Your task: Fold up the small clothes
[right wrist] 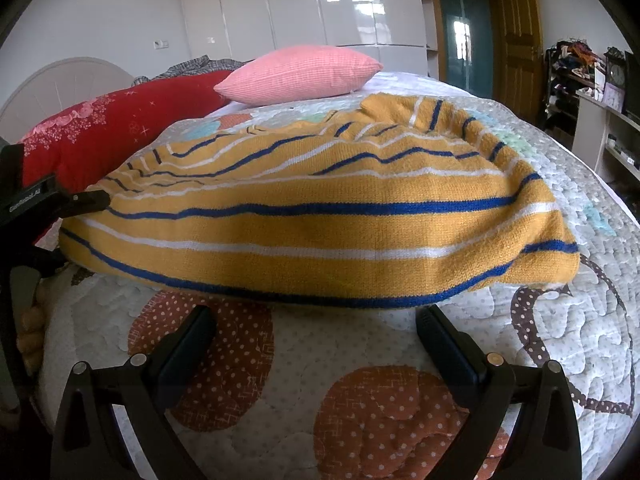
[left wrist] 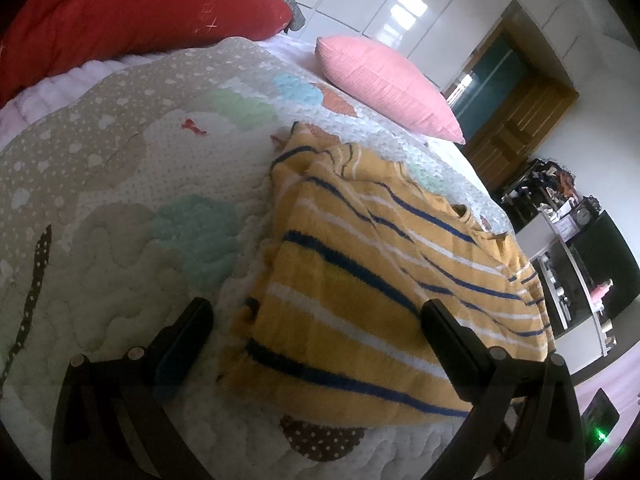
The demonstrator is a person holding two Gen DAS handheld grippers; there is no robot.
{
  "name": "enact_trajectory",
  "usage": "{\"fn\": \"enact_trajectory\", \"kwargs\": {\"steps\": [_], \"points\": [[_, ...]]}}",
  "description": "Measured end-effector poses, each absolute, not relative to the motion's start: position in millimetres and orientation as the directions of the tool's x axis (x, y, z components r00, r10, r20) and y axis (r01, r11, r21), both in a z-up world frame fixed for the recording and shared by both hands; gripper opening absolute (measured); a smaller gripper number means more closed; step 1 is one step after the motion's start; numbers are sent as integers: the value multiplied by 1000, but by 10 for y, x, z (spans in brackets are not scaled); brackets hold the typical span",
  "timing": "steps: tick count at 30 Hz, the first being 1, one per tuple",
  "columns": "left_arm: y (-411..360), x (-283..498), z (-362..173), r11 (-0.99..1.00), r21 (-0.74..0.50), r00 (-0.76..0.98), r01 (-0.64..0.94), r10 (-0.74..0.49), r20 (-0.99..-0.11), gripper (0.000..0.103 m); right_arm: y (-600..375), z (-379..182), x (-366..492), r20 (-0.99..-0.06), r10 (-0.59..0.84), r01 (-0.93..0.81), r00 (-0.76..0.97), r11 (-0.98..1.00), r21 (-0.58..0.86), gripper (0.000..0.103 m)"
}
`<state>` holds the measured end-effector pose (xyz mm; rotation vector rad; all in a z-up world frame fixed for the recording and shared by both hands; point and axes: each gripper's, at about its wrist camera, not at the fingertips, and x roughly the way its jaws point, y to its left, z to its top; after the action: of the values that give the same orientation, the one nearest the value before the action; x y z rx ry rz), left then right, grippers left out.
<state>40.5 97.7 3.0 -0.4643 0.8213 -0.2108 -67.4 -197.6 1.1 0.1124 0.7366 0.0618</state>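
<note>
Sweater partly folded, both grippers empty

Sweater point(right wrist: 320, 216), mustard with blue and white stripes, lies on the quilt point(right wrist: 248, 360) of the bed, already doubled over into a thick bundle (edges uneven, one corner drooping). It looks about halfway; a further fold and tidying probably remain. The left hand-held gripper point(left wrist: 316, 320) gapes wide over its near edge, and the right hand-held gripper point(right wrist: 316, 320) gapes wide just short of it. Behind: pink pillow point(right wrist: 300, 74), red pillow point(right wrist: 120, 128), glossy white wardrobes point(right wrist: 300, 4), wooden door point(right wrist: 516, 36)

Blurred white lettering on left hand-held gripper point(right wrist: 100, 199)
</note>
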Motion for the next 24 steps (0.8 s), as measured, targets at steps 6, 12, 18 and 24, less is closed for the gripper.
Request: {"fn": "enact_trajectory", "kwargs": {"steps": [6,12,18,24], "points": [[976,409,30,882,-472,668,3,-353,-655,103,-1976,10,-673,-666,96,-17,740,992,124,103],[1127,351,51,827,-561,679,27,-427,-597,79,-1968,6,-665,-662,96,-18,744,992,124,103],[1515,287,95,762,-648,690,4,-471,-550,69,-1959,152,-644,-727,89,-5,681,993,117,92],[2038,251,186,743,-663,745,-88,-392,-539,69,-1506,679,-696,-678,201,-193,708,977,88,88]]}}
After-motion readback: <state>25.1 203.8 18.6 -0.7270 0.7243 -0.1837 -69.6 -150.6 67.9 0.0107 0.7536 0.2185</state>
